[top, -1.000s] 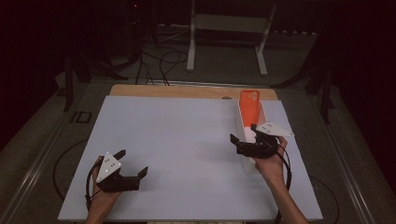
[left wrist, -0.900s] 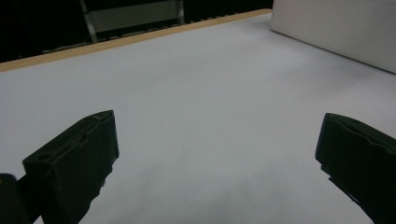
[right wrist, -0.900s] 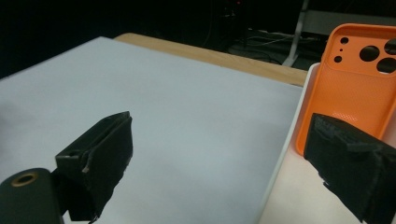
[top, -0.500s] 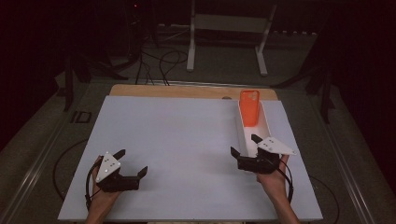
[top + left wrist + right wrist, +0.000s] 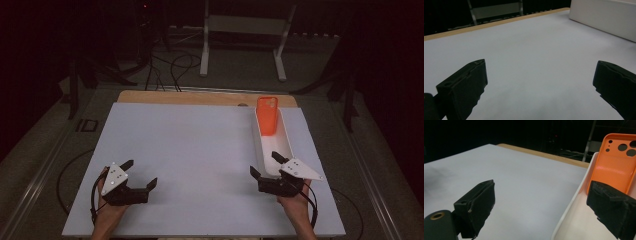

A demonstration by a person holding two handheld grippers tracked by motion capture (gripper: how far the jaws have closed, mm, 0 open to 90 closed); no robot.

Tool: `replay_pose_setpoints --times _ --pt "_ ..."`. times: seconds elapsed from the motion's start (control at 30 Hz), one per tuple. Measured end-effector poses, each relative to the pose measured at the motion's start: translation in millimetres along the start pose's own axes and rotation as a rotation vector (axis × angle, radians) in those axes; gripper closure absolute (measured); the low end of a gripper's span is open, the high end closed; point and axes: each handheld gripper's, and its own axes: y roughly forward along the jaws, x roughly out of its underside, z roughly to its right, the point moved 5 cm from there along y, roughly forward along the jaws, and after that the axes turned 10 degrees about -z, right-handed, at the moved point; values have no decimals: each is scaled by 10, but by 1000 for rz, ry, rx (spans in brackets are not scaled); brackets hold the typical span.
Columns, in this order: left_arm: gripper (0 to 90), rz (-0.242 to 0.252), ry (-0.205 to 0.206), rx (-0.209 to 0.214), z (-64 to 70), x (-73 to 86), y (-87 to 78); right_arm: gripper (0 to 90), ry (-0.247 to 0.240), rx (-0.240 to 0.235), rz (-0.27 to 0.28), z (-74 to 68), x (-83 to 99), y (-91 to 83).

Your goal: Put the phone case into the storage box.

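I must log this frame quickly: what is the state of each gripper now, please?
Left gripper: open, holding nothing, over the white table.
Right gripper: open, holding nothing, at the near end of the white tray with the orange phone case.

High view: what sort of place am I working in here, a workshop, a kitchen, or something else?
Probably a lab or recording studio, not a kitchen. A table with a plain white top stands in a dark room, cables trail over the floor behind it, and a white metal stand stands beyond.
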Motion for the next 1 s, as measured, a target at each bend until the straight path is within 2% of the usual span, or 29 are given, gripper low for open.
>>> replay_pose_setpoints --times 0.3,0.57,0.8,1.0 --pt "3 12 0 -6 -10 -8 -22 82 0 -2 28 -17 84 -67" --pt "3 16 0 -7 -13 -10 -31 82 -5 28 44 -22 212 -127" --pt "3 13 -1 -11 -28 -5 -31 82 0 3 44 -37 237 -124" --pt "3 10 -2 -14 -35 -1 -27 82 0 7 51 -31 241 -130"
